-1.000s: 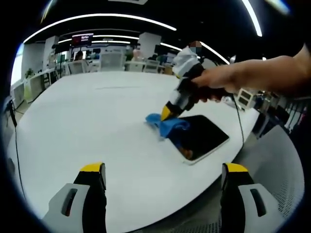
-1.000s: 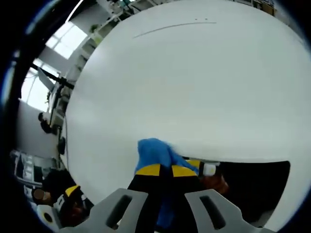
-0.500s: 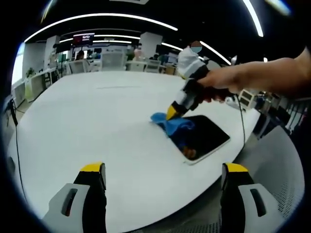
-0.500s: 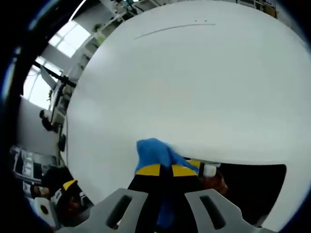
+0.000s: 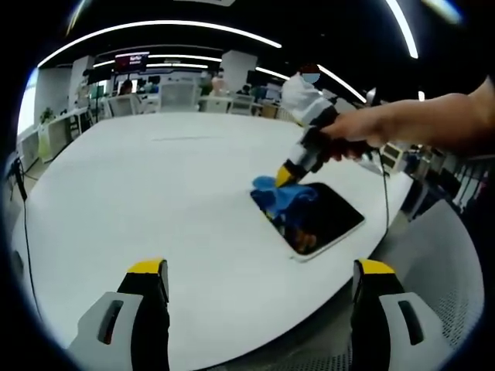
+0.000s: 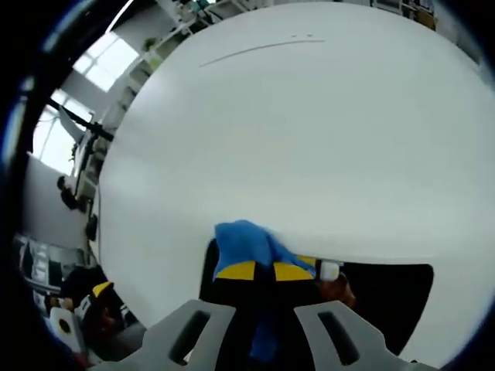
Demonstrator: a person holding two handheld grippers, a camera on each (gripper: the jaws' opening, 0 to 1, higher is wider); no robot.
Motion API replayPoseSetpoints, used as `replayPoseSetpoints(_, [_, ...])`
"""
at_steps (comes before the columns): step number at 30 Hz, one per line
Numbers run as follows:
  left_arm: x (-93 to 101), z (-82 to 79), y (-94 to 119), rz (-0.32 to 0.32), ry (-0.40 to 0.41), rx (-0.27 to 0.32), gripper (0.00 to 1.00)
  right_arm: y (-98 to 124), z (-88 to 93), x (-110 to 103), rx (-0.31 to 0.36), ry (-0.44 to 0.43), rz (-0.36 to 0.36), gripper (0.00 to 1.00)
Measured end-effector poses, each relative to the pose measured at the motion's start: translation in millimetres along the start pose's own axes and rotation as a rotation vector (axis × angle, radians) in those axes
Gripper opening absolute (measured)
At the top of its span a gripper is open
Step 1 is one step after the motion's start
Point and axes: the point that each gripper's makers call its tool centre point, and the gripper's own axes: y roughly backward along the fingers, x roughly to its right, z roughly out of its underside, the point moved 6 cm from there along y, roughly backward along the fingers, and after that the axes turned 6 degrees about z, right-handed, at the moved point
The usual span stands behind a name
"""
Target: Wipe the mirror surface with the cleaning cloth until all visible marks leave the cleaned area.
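While the right tongs (image 6: 256,272) stay clamped on the crumpled blue cleaning cloth (image 5: 280,195), pressing it to the dark rectangular white-framed mirror (image 5: 321,218), the left tongs (image 5: 261,280) hang wide and empty, well short of the mirror. Since a second ago the cloth has slid from off the mirror's far corner onto its glass. The mirror lies flat near the edge of the white worktop (image 5: 147,193). Wiping looks freshly begun; marks cannot be judged.
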Motion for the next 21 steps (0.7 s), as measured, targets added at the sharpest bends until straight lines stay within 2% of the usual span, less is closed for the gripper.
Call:
replayPoseSetpoints(9, [0.1,1.3,0.1,-0.002,0.003,-0.015,0.99,-1.6,1.2,-1.7,0.025,0.037,0.013,0.01])
replayPoseSetpoints(13, [0.3,1.7,0.1,0.001,-0.002,-0.020,0.99,-0.4,2.8,-2.4,0.025,0.011,0.019,0.01])
replayPoseSetpoints(16, [0.4,1.7,0.2,0.001,-0.004,-0.021,0.99,1.2,6.4,-4.9,0.054,0.049,0.036,0.01])
replayPoseSetpoints(21, [1.2,0.8,0.7,0.000,-0.006,-0.020,0.99,-0.3,10.4,-3.8,0.051,0.026,0.027,0.01])
